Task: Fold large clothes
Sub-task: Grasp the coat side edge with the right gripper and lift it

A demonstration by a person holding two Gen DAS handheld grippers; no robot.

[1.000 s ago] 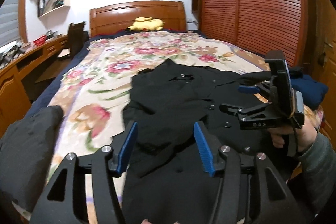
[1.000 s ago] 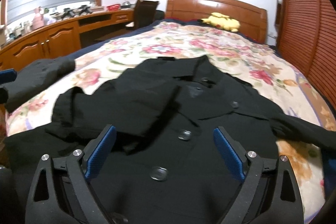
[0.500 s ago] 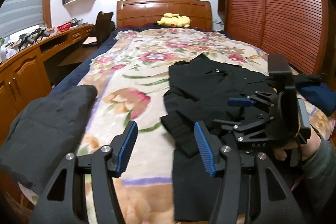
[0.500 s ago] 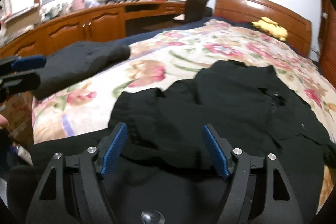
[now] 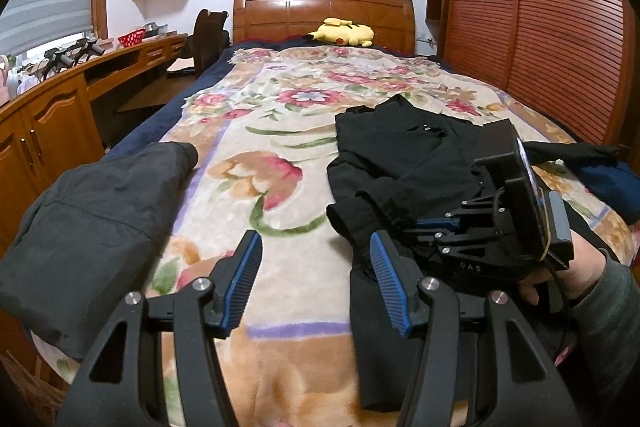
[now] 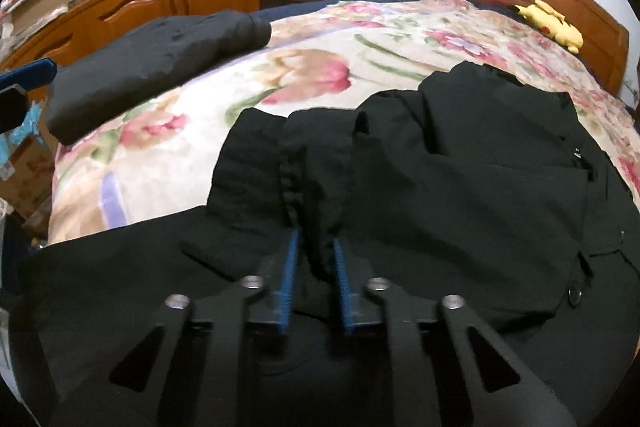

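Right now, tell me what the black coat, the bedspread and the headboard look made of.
Black coat: matte woven cloth, probably; it creases softly and shows no sheen.
Bedspread: plush fleece, seemingly; fuzzy floral print.
Headboard: varnished reddish wood, with glossy panels.

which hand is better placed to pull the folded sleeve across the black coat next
Right. The right hand-held gripper has just closed on the black coat sleeve fabric; the left hand-held gripper hangs open over the floral blanket, holding nothing.

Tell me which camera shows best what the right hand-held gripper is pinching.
The right wrist view: the right hand-held gripper has just closed its blue pads on the gathered sleeve cuff of the black coat. The left wrist view shows that gripper side-on, its pads buried in cloth.
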